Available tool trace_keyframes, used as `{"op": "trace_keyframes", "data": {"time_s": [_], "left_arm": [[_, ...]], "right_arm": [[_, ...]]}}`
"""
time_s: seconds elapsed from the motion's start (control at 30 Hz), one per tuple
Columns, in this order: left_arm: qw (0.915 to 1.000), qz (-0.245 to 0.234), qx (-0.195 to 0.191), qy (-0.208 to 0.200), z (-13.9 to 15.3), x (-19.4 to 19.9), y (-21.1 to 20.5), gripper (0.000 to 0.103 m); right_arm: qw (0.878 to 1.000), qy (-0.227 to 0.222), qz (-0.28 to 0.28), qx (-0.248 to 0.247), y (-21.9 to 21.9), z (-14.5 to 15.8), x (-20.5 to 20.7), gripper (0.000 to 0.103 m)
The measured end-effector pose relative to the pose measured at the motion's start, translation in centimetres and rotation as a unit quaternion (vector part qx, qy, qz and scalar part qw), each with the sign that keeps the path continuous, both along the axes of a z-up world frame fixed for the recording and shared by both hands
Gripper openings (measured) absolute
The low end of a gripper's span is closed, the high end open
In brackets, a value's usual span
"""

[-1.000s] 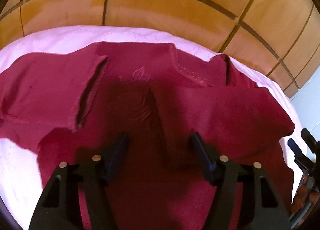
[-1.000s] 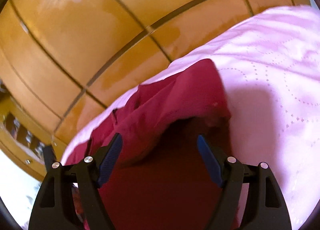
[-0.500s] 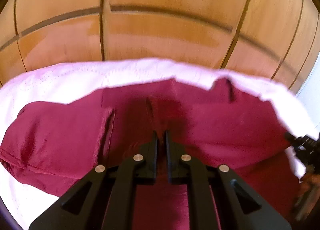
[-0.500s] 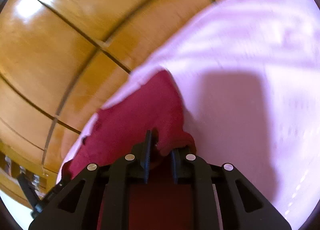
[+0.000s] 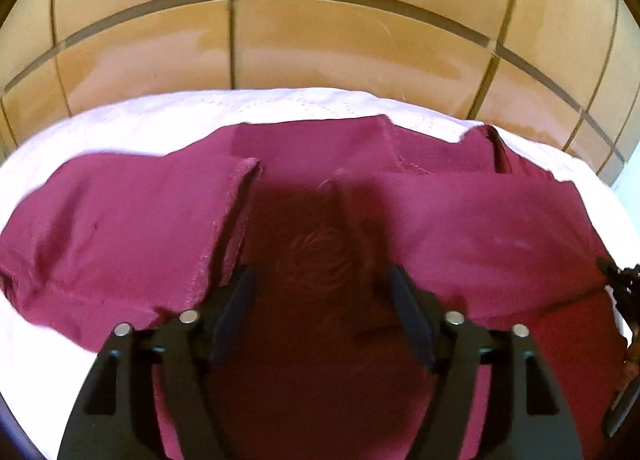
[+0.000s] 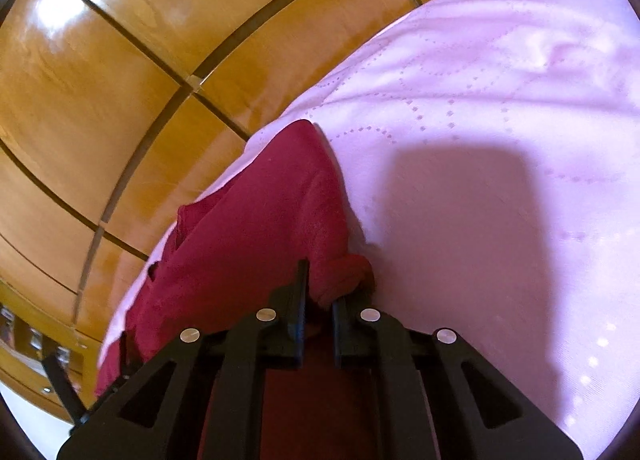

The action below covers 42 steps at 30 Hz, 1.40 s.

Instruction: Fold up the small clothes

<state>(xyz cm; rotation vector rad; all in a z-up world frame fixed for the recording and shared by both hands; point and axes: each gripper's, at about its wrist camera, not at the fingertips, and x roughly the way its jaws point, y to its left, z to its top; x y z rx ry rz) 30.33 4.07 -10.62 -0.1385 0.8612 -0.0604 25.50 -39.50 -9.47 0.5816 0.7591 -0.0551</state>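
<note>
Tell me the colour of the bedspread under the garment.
Pale pink bedspread with dotted quilting lines, clearest in the right wrist view.

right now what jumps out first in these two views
A crumpled dark red cloth garment sprawls across a pale pink quilted cover, with glossy wooden panelling behind. The right hand-held gripper is shut on a bunched edge of it; the left hand-held gripper, just reopened, is spread over its middle.
</note>
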Motion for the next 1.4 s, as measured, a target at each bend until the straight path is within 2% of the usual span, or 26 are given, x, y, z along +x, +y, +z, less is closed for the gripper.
{"op": "trace_keyframes", "data": {"time_s": [0.07,0.1,0.13,0.17,0.2,0.23,0.33,0.43,0.53,0.63,0.7,0.77,0.83,1.0,1.13,1.23,1.4], "left_arm": [[0.9998,0.003,-0.018,-0.001,0.0,-0.8,0.8,0.07],[0.9997,0.004,-0.022,-0.004,0.0,-1.3,1.1,0.071],[0.9997,0.004,-0.024,-0.005,0.0,-1.7,1.2,0.078],[0.9997,0.004,-0.025,-0.006,0.0,-2.0,1.3,0.083],[0.9996,0.004,-0.028,-0.008,0.0,-2.2,1.4,0.084],[0.9993,0.003,-0.035,-0.011,0.1,-2.7,1.7,0.084],[0.9989,0.006,-0.043,-0.018,0.4,-4.0,2.5,0.084],[0.9982,0.036,-0.034,-0.033,0.8,-5.7,3.7,0.086],[0.9945,0.094,-0.026,-0.039,1.1,-7.3,6.0,0.089],[0.9881,0.149,-0.016,-0.037,1.1,-8.4,8.5,0.093],[0.9823,0.183,-0.027,-0.029,0.8,-9.0,10.4,0.096],[0.977,0.208,-0.045,-0.014,0.3,-9.3,12.0,0.098],[0.9725,0.23,-0.04,0.003,-0.3,-9.8,13.2,0.098],[0.9735,0.228,0.021,0.008,-1.0,-10.7,13.4,0.101],[0.9751,0.213,0.052,0.032,-2.2,-10.4,12.8,0.101],[0.9743,0.214,0.061,0.033,-2.3,-10.3,12.5,0.101],[0.9757,0.213,0.045,0.025,-2.4,-11.0,13.2,0.101]], "right_arm": [[1.0,0.002,0.0,-0.025,0.8,0.9,-0.7,0.015],[0.999,0.001,0.0,-0.039,1.3,1.3,-1.1,0.025],[0.999,-0.001,0.0,-0.051,1.6,1.7,-1.5,0.039],[0.998,-0.009,0.001,-0.063,2.2,2.2,-2.0,0.045],[0.997,-0.012,-0.002,-0.073,2.4,2.5,-2.3,0.061],[0.995,-0.014,-0.016,-0.097,2.7,2.9,-2.8,0.067],[0.99,-0.011,-0.034,-0.137,2.8,3.7,-3.8,0.067],[0.992,-0.027,-0.009,-0.124,3.4,4.5,-4.6,0.066],[0.989,-0.048,0.075,-0.116,6.7,5.2,-4.6,0.06],[0.978,-0.053,0.178,-0.098,11.7,5.1,-4.1,0.06],[0.966,-0.045,0.24,-0.083,15.5,4.4,-3.5,0.06],[0.958,-0.035,0.277,-0.073,18.4,3.7,-2.9,0.06],[0.948,-0.01,0.314,-0.053,21.8,2.7,-1.8,0.06],[0.94,0.029,0.339,-0.014,27.1,0.7,0.3,0.06],[0.936,0.06,0.346,0.008,30.3,-1.2,2.7,0.06],[0.936,0.073,0.343,-0.007,32.9,-2.2,4.3,0.06],[0.94,0.089,0.33,-0.015,35.0,-3.6,6.3,0.06]]}}
